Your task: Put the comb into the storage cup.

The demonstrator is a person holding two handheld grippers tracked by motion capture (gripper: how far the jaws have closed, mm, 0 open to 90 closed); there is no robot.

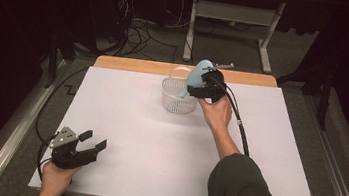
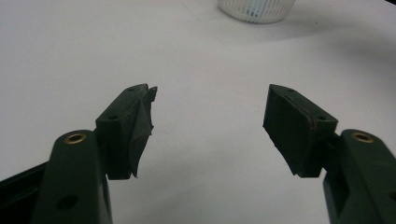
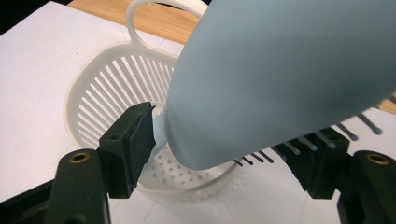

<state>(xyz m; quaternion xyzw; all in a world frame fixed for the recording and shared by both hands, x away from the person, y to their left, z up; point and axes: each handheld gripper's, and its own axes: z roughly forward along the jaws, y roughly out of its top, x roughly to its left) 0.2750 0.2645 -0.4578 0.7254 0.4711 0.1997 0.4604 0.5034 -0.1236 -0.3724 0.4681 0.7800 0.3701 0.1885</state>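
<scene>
Basket on surface, toward far edge, near middle; handle at its far side; hairbrush above basket's right rim, tilted, narrow end dipping into basket; right gripper just right of basket, hairbrush between its jaws, bristles against one jaw; right hand behind it, nearer person; left gripper on near left corner of surface, well apart from basket, jaws pointing right; left hand at near edge.
</scene>
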